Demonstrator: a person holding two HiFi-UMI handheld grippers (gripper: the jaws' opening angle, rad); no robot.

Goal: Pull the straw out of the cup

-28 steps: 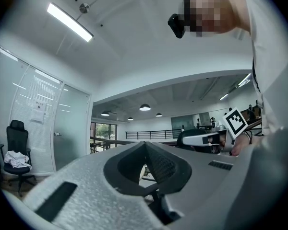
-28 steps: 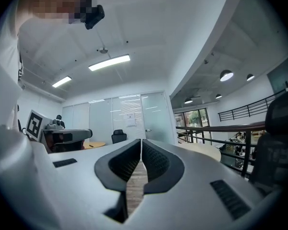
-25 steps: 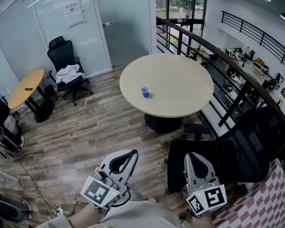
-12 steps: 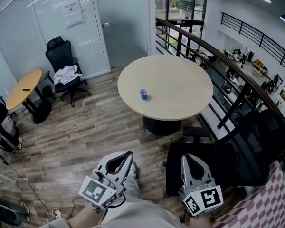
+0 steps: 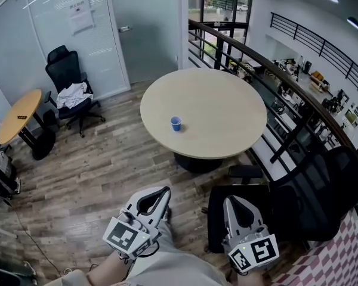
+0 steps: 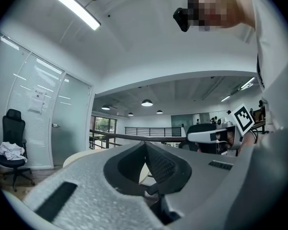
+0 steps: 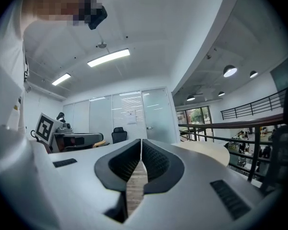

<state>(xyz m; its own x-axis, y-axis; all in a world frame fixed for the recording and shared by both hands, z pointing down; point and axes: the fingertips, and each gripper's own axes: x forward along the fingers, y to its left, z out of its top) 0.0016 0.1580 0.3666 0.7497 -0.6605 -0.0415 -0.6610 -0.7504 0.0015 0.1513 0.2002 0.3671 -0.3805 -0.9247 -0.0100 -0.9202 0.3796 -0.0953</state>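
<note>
A small blue cup (image 5: 176,123) stands on the round beige table (image 5: 221,109), near its left side; it is too far off to make out a straw in it. Both grippers are held low near my body, well short of the table. In the head view my left gripper (image 5: 166,191) is shut with nothing in it. My right gripper (image 5: 231,199) is shut and empty too. In the left gripper view the left gripper (image 6: 145,143) has its jaws meeting. In the right gripper view the right gripper (image 7: 141,143) has its pads together, with the table edge (image 7: 209,150) beyond.
A black office chair (image 5: 304,195) stands close at my right, under the right gripper. A dark railing (image 5: 268,70) runs behind the table. At the left are a chair with clothes on it (image 5: 68,91) and a small oval table (image 5: 15,117). Wood floor lies between.
The head view has come nearer the table and the cup sits a little lower left in the picture. Both grippers stay shut and low, the left one slightly further forward.
</note>
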